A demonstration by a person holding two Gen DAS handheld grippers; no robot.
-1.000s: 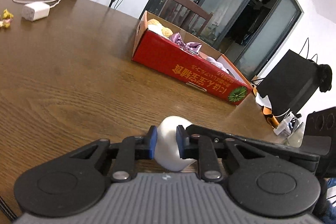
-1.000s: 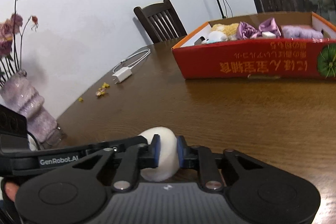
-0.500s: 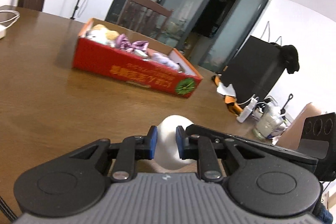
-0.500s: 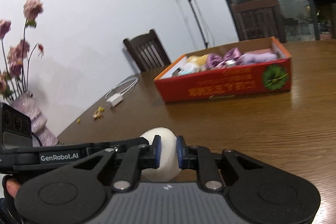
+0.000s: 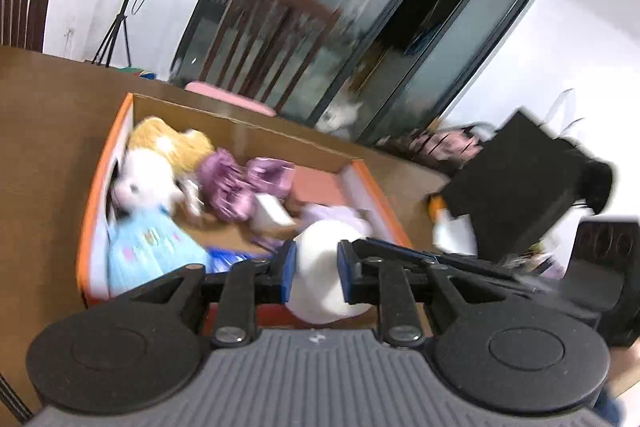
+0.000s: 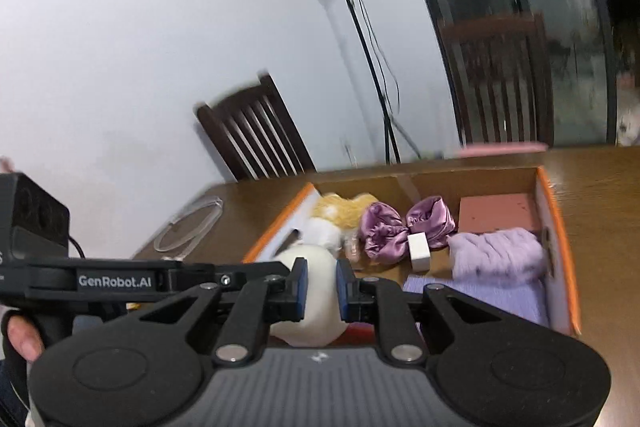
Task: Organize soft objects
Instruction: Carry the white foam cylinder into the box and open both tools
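You are clamping one soft white ball (image 5: 320, 267) with both grippers, left (image 5: 316, 269) and right (image 6: 320, 285), over the near edge of the orange-rimmed cardboard box (image 6: 558, 227). "GenRobot.AI" is showing only in the right view, on the left tool. Only that view is showing the satin purple bow (image 6: 404, 225) sharply; the left one is blurring it.

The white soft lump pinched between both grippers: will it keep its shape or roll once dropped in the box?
Probably squashy: white lump narrows between the right gripper pads. Likely rolls little; box is crowded with soft things.
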